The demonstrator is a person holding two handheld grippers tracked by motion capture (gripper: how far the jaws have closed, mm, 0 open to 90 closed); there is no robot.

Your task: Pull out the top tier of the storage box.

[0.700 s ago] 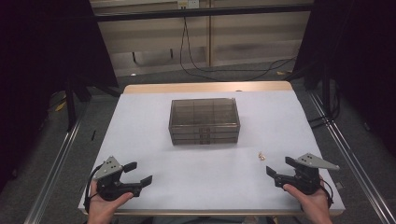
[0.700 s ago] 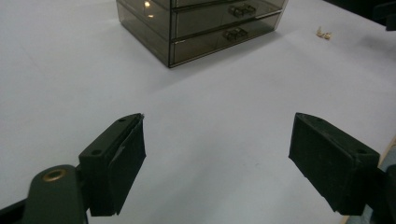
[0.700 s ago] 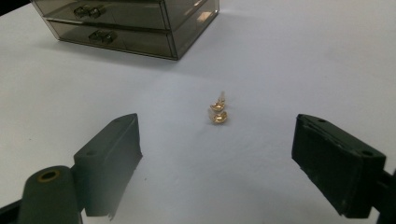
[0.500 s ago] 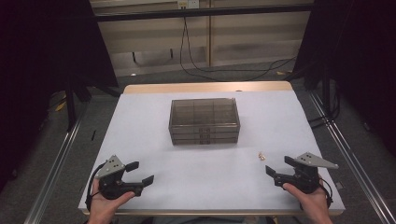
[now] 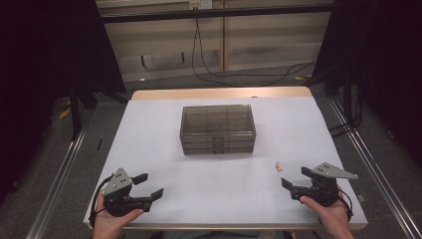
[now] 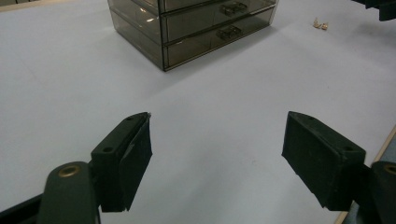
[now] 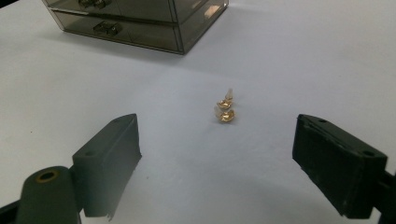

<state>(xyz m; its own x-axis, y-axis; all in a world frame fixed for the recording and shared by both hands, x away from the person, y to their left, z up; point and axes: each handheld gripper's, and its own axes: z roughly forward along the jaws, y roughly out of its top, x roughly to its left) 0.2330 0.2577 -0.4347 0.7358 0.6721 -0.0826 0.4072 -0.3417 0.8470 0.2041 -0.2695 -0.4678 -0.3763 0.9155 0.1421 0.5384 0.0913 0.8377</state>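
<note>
Gold earrings (image 7: 225, 111) laid near drawer box (image 5: 217, 128) on worktop (image 5: 149, 129), likely for stowing; right tool (image 7: 229, 163) spread, aimed at them; left tool (image 6: 217, 154) spread, empty

Smoky drawer box (image 5: 217, 128) mid-table (image 5: 149, 129), tools apart.

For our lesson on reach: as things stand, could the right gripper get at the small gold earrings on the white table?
Probably yes: the small gold earrings lie just ahead of the open right gripper, with bare white table between.
</note>
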